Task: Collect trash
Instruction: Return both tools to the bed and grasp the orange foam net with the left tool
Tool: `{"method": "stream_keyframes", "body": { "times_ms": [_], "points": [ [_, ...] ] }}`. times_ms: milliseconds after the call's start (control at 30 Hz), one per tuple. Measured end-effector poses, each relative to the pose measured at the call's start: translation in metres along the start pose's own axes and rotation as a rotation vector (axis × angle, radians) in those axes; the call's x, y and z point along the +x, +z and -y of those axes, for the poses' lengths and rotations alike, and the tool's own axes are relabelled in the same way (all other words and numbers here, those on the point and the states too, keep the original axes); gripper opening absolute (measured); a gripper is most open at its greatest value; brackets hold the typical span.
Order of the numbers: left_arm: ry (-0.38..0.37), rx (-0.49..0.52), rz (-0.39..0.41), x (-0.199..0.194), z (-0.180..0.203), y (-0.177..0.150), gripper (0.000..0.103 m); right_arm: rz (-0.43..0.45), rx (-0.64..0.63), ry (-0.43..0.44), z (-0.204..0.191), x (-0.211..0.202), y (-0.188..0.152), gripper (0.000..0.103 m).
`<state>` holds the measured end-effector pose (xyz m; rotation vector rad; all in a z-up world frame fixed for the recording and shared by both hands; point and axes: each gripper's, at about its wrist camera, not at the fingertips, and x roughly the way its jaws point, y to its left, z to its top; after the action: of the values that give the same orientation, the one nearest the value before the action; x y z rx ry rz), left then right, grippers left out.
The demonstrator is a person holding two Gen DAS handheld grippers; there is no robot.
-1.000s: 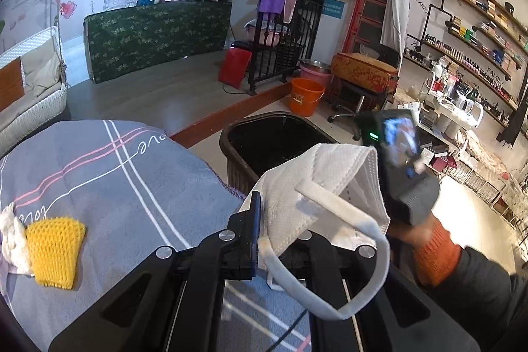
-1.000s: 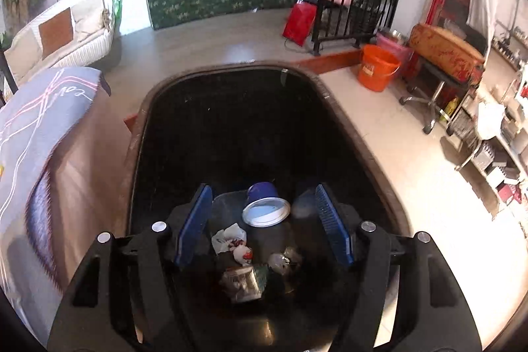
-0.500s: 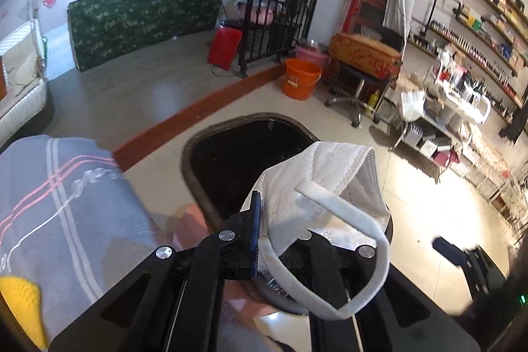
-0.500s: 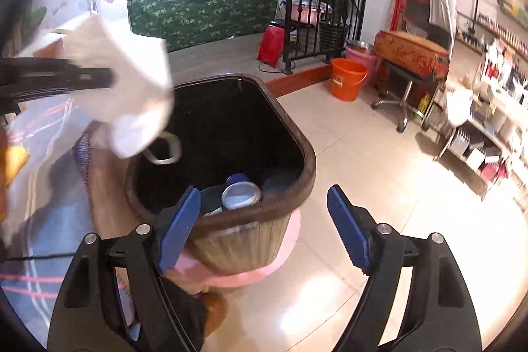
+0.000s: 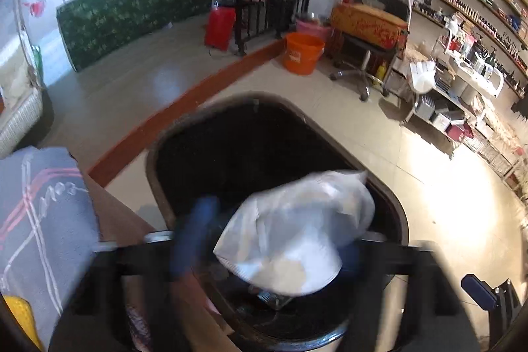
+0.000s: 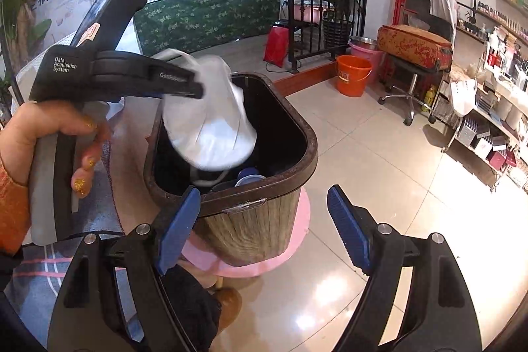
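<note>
The right gripper is nearest in its own view. Its blue pads are spread wide, it holds nothing, and it hangs just short of the near wall of the trash bin, low beside the rim. It plays no part in the drop.

Past it, the bin stands on the floor on a pink base, just beside the cloth-covered table on its left. Trash already lies in the bottom, including a blue-lidded cup.

The white face mask is directly above the bin's open mouth, well inside the rim line. Its ear loop dangles down into the dark interior. It sits at the tip of the left gripper, which reaches in from the left, table side, roughly level. In the blurred left wrist view the pads appear spread wide, with the mask loose between them, so I judge the grip released.

The way from mask to bin is straight down, so no sideways travel seems needed. The left gripper is the one on the job.

A yellow net lies on the table.
</note>
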<state>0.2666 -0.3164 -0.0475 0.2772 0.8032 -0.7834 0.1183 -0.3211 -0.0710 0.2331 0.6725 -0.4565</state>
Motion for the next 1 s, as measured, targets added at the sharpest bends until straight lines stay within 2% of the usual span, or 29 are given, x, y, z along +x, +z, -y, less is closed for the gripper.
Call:
{"method": "stream_keyframes", "body": {
  "times_ms": [267,567,633,700,1000],
  "points": [
    [-0.034,-0.072,0.103,-0.043,-0.023,-0.009,0.087,0.011,0.001,0.011,-0.009,-0.005,0.003,0.079],
    [0.077,-0.130,0.170,-0.096,-0.052,-0.054,0.090,-0.001,-0.029,0.045,-0.031,-0.004,0.009,0.082],
    [0.105,-0.146,0.181,-0.107,-0.061,-0.062,0.092,0.000,-0.042,0.056,-0.039,-0.005,0.009,0.086],
    [0.116,-0.161,0.182,-0.116,-0.070,-0.071,0.093,-0.002,-0.057,0.069,-0.046,-0.005,0.009,0.087],
    [0.261,-0.281,0.180,-0.158,-0.123,-0.110,0.094,-0.017,-0.142,0.170,-0.093,-0.008,0.015,0.090]
  ]
}}
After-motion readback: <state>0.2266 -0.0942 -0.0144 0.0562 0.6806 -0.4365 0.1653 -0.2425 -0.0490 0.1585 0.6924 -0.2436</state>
